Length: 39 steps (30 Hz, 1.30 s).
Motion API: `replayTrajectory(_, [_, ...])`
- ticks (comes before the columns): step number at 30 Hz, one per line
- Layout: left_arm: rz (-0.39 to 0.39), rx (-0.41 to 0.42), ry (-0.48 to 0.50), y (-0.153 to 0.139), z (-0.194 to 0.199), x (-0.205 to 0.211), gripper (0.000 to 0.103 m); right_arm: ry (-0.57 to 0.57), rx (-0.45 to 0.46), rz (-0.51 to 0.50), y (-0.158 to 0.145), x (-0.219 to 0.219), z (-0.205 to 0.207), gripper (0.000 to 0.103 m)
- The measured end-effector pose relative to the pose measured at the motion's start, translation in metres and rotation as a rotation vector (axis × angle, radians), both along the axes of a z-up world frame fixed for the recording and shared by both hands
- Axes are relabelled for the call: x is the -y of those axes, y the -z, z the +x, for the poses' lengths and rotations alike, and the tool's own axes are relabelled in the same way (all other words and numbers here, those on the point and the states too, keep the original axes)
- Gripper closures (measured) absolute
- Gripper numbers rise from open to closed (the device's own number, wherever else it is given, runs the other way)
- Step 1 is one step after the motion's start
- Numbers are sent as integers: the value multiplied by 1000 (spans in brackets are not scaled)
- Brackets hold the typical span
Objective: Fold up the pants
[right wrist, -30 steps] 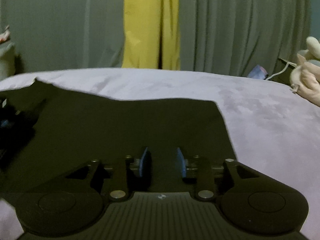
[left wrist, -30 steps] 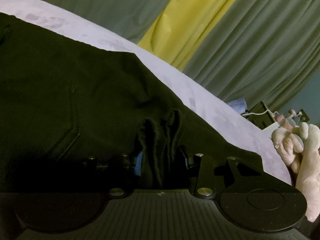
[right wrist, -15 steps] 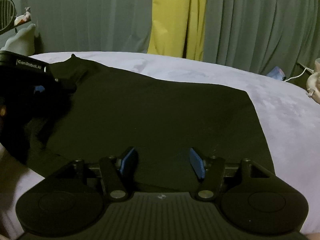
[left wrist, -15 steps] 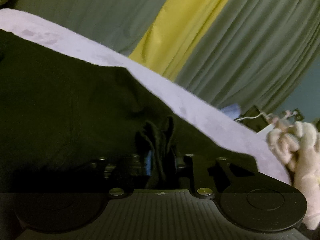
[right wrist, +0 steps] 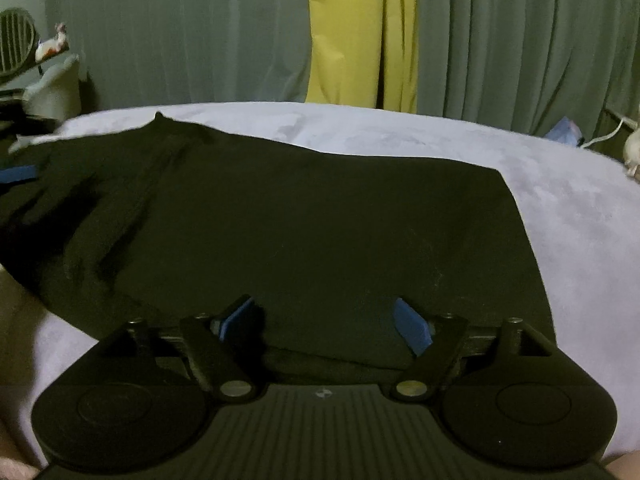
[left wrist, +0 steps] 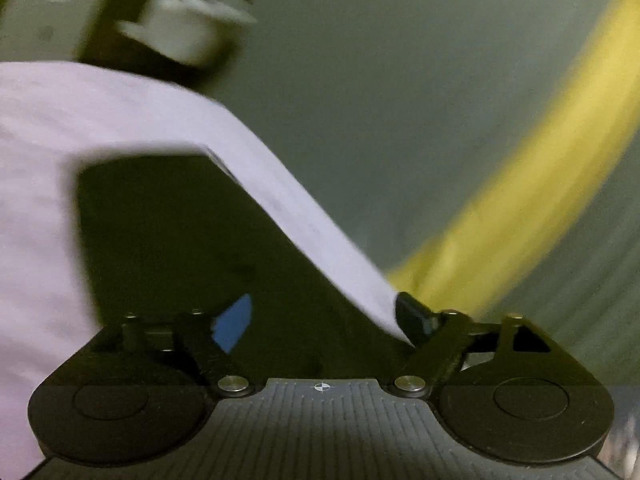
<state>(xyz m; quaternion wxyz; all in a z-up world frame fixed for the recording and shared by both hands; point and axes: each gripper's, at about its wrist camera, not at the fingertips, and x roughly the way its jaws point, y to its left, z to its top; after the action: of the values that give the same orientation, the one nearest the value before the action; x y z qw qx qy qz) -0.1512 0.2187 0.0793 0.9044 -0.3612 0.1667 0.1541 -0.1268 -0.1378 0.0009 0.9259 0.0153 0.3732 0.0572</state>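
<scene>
The black pants (right wrist: 312,232) lie folded and flat on the pale lilac bed cover (right wrist: 580,220), with some bunched folds at their left end. My right gripper (right wrist: 326,326) is open and empty, just above the near edge of the pants. My left gripper (left wrist: 326,322) is open and empty too, tilted, over a corner of the pants (left wrist: 180,240); that view is blurred by motion. One blue pad (right wrist: 18,173) of the left gripper shows at the far left of the right wrist view.
Grey-green curtains with a yellow panel (right wrist: 360,40) hang behind the bed. A fan and small items (right wrist: 24,52) stand at the far left. A blue object and a white cable (right wrist: 576,136) lie at the far right edge of the bed.
My left gripper has let go of the bunched pants fabric, opened wide and swung away to the left. My right gripper has opened wider and drawn back from the pants.
</scene>
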Motion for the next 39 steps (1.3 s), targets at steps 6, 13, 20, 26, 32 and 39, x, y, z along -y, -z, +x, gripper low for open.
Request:
replayTrajectory(6, [-45,-62,-168,-2,-44,-74,8,-13,18,10,5,-1,2,16])
replayTrajectory(13, [-278,-98,-35,47,-30,-117,8,-12,19,31,6,1,6,14])
replayTrajectory(20, [-347,-102,7,81,2,-123,8,-9,15,14,5,0,7,14])
replayTrajectory(26, [-300,-132,-21,80,28,-120,1,-3,17,-19,9,-9,12,11])
replayTrajectory(32, [-259,-124,35,82,34,-116,59,5,17,-38,10,-12,15,10])
replayTrajectory(39, [-334,-98,49,95,32,-127,34,5,26,-45,12,-13,16,10])
